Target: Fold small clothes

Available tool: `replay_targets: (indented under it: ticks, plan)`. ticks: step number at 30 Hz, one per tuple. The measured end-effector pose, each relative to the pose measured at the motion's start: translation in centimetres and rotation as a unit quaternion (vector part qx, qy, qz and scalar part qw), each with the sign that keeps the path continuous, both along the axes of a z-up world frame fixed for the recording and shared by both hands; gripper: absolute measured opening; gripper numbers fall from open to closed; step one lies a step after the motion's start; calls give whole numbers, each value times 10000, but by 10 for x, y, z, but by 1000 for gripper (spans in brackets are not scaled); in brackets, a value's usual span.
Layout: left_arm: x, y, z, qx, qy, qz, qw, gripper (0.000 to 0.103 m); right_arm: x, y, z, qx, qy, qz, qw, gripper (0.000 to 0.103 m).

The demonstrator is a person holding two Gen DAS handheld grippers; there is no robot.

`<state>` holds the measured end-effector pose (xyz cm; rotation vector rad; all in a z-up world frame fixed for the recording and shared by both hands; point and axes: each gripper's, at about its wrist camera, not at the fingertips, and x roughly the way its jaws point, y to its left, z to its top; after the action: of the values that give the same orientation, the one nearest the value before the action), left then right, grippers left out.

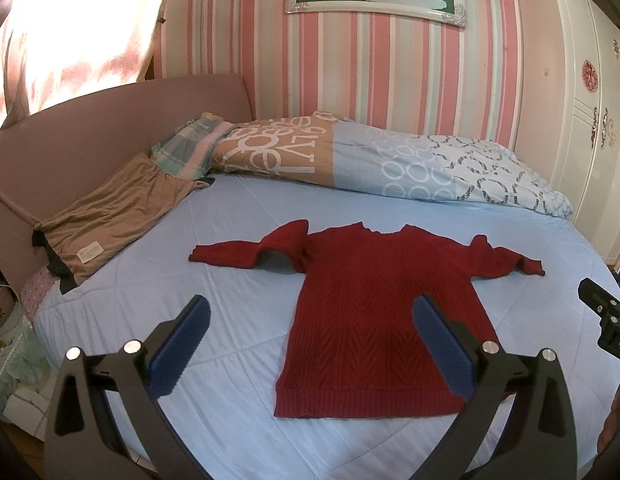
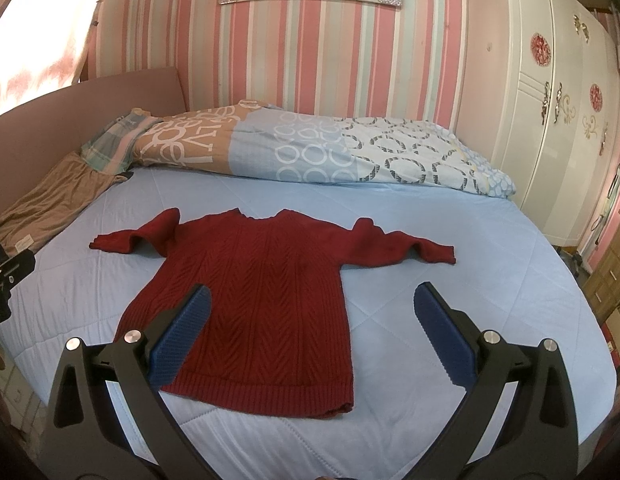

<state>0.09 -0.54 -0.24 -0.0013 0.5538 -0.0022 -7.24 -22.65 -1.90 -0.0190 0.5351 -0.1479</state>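
Sweater (image 1: 373, 320) flat below both spread grippers (image 1: 310, 340)

- The sweater (image 1: 365, 320) lies flat in the middle of the bed (image 1: 230, 420), hem toward the near edge, sleeves spread left and right.
- A folded quilt (image 1: 389, 168) lies along the far edge, behind the sweater.
- A folded cloth (image 1: 114, 208) rests at the far left corner, against the headboard (image 1: 90, 120).
- A wardrobe (image 1: 569, 100) stands beyond the bed's right edge.
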Motion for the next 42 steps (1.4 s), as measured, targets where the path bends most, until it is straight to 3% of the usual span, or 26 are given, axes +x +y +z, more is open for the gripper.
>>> replay_targets:
  ticks: [42]
  plan:
    - [0,-1,0,40,-5,2,10000,102,3,0,5,-3,-5,-2,10000,100]
